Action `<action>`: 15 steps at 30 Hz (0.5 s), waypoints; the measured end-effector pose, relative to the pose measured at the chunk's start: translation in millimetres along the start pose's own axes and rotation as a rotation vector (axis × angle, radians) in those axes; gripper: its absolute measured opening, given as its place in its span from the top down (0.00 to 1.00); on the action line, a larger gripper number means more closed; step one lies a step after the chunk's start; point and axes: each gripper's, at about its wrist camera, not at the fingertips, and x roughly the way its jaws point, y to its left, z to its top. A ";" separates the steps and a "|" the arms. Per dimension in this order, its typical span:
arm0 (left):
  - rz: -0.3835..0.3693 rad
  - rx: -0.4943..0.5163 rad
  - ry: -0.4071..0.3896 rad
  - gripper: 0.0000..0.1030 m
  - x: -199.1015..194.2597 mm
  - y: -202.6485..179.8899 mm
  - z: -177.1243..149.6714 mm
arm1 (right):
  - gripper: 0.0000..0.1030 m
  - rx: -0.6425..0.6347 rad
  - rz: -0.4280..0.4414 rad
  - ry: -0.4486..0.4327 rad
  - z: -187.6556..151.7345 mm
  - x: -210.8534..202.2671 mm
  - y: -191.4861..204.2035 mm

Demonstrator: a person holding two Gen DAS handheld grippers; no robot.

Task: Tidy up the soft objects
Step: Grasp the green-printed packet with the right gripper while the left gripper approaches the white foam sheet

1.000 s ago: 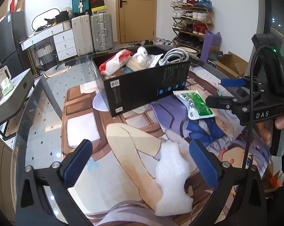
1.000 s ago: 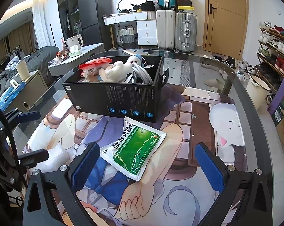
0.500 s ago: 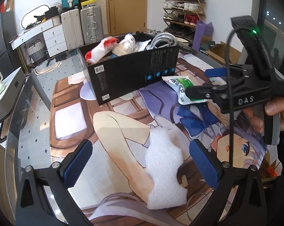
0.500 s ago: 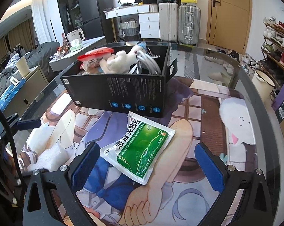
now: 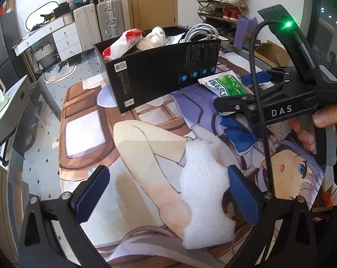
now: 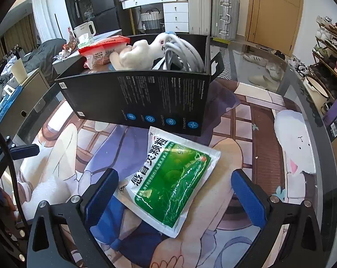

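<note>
In the left wrist view, the left gripper (image 5: 168,192) hovered low over the tabletop (image 5: 45,116), its blue-padded fingers (image 5: 92,192) spread wide and holding nothing. A white foam piece (image 5: 204,192) lay flat on the printed mat (image 5: 132,147), between the fingers and close against the one at 4 o'clock. Toward 12 o'clock stood a black box (image 5: 161,73) holding a red-and-white packet (image 5: 121,44), a white plush toy (image 5: 155,38) and a coiled grey cable (image 5: 202,32). At 2 o'clock the right gripper (image 5: 253,89) was held over a green pouch (image 5: 226,84) lying just beside the box.

In the right wrist view, the right gripper (image 6: 175,192) also stood open and empty, the green pouch (image 6: 170,178) lying flat on the mat between its fingers (image 6: 101,192), touched by neither. The black box (image 6: 141,98) sat just beyond the pouch at 12 o'clock. The foam piece (image 6: 49,189) showed at 9 o'clock, beside the left gripper's dark frame.
</note>
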 end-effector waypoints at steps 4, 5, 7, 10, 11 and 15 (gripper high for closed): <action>0.011 -0.009 0.009 0.00 1.6 4.2 -0.1 | 0.01 0.007 -0.011 0.010 0.0 1.7 -4.8; 0.013 -0.011 0.011 0.00 2.0 5.0 -0.3 | 0.01 0.010 -0.008 0.011 -0.1 1.5 -7.0; 0.016 -0.013 0.015 0.00 2.4 5.8 -0.2 | 0.01 0.018 0.003 0.009 -0.9 1.2 -11.4; 0.019 -0.010 0.020 0.00 3.7 6.1 0.3 | 0.01 0.021 0.014 0.007 -1.5 -0.4 -15.1; 0.020 -0.009 0.022 0.00 4.5 6.4 0.5 | 0.01 0.017 0.014 0.006 -1.1 -0.1 -15.0; 0.014 -0.001 0.027 0.00 4.2 3.3 -0.3 | 0.04 0.014 0.021 -0.006 0.8 2.7 -11.4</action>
